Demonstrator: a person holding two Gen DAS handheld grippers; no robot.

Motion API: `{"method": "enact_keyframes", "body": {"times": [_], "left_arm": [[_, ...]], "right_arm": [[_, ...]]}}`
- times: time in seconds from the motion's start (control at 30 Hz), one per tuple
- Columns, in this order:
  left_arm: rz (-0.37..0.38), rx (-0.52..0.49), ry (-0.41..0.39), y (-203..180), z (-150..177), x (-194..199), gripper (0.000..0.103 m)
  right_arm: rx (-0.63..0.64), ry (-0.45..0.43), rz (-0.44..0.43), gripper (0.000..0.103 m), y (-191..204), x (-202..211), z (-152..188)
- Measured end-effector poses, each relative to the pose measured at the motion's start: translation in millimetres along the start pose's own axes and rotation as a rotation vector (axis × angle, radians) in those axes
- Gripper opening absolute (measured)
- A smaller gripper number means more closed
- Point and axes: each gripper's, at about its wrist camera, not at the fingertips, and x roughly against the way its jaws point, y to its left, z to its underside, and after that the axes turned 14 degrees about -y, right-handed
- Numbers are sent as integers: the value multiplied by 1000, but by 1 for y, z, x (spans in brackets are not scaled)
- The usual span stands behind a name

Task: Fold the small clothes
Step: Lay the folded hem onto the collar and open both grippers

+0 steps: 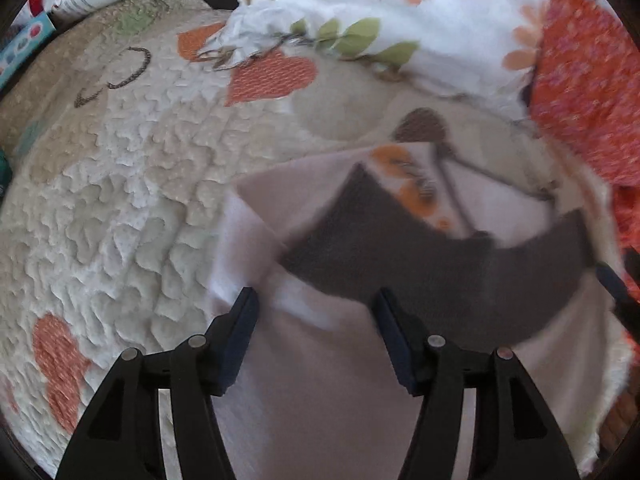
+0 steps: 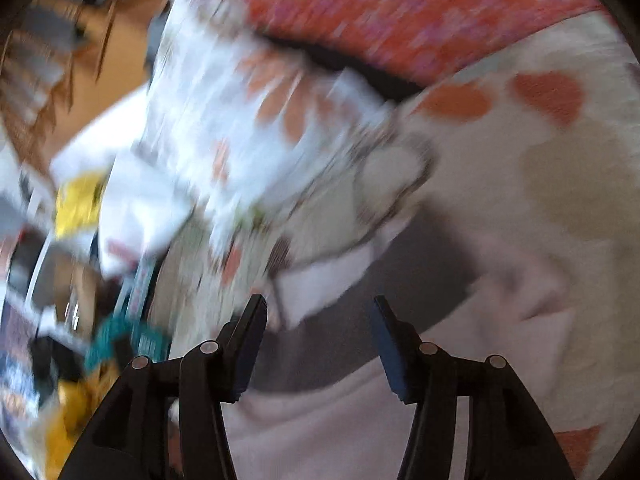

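A small pale pink garment (image 1: 320, 380) with a dark brown band (image 1: 420, 264) and an orange print lies on the quilted bedspread (image 1: 132, 200). My left gripper (image 1: 316, 300) is open, its jaws wide apart just above the garment's near part. My right gripper (image 2: 318, 306) is also open and empty, over the same pink garment (image 2: 360, 420) and its brown band (image 2: 400, 280). The right wrist view is heavily blurred. Part of the right gripper's dark tip shows at the right edge of the left wrist view (image 1: 616, 284).
A white floral pillow (image 1: 400, 12) lies beyond the garment. An orange-red patterned cloth (image 1: 588, 88) is at the right. The bedspread has orange heart patches (image 1: 276, 76). Blurred clutter, yellow and teal items (image 2: 80, 200), lies at the left of the right wrist view.
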Motion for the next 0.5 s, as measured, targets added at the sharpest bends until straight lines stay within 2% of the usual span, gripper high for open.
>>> {"method": "enact_keyframes", "body": {"times": [0.07, 0.13, 0.17, 0.2, 0.27, 0.33, 0.37, 0.4, 0.5], "left_arm": [[-90, -31, -37, 4, -2, -3, 52], [-202, -67, -84, 9, -6, -3, 52], [-225, -69, -89, 11, -7, -4, 52], [-224, -60, -85, 14, -8, -5, 52], [-217, -32, -79, 20, -9, -4, 52], [-238, -29, -92, 21, -12, 0, 52], [-275, -37, -107, 23, -13, 3, 52], [-281, -36, -108, 25, -15, 3, 52], [-211, 50, -82, 41, -19, 10, 52]], "right_arm": [[29, 63, 21, 59, 1, -17, 13], [62, 76, 77, 59, -5, -22, 18], [75, 74, 118, 59, -11, -23, 17], [92, 56, 182, 56, -20, -21, 14], [97, 22, 242, 56, -33, -15, 6], [109, -25, 393, 56, -47, -6, -5], [110, -59, 432, 55, -54, 3, -11], [97, -76, 444, 55, -59, 9, -15], [110, -127, 541, 56, -64, 26, -26]]}}
